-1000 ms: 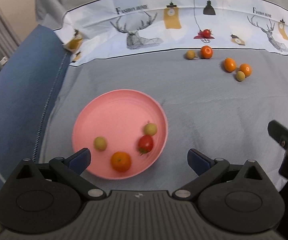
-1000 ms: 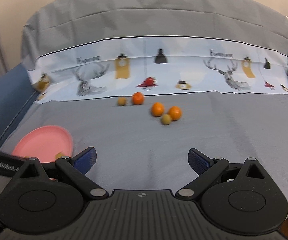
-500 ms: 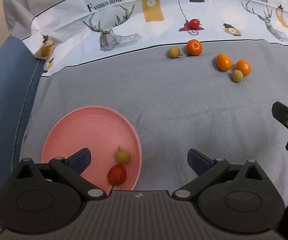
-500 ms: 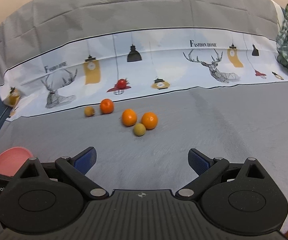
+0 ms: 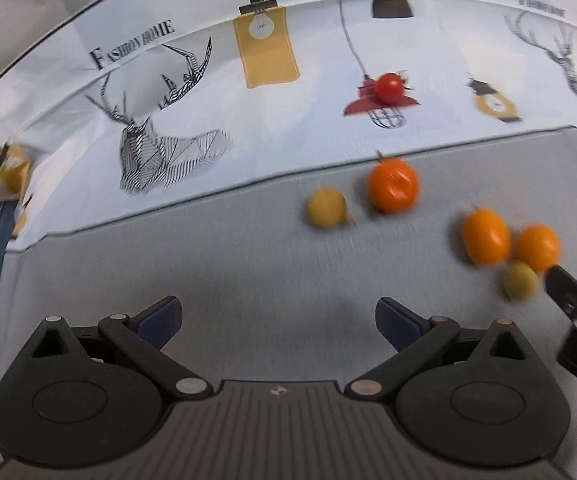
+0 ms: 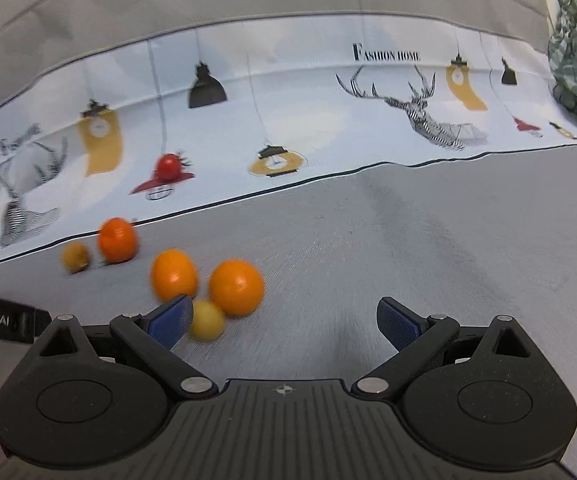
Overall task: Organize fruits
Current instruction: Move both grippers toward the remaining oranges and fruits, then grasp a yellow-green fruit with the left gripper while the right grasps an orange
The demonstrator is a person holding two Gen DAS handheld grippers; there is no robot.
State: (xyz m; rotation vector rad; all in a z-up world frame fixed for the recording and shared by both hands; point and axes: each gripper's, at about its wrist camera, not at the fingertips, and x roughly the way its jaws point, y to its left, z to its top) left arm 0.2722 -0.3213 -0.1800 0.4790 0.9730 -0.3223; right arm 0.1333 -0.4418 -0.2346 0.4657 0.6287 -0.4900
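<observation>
up close, both grippers, left and right, gape wide and empty over smooth grey cloth. round glossy oranges and a small yellow-green fruit cluster just beyond the right gripper's left fingertip.

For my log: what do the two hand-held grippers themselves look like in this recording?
Both look alike. The left hand-held gripper and the right hand-held gripper each have a black ribbed body with a small emblem, two round black housings, black linkage arms with silver pivot pins, and dark blue finger pads. In the right view, white lettering reading "Robot.AI" shows on the left one's side. No cables or sleeves show.
</observation>
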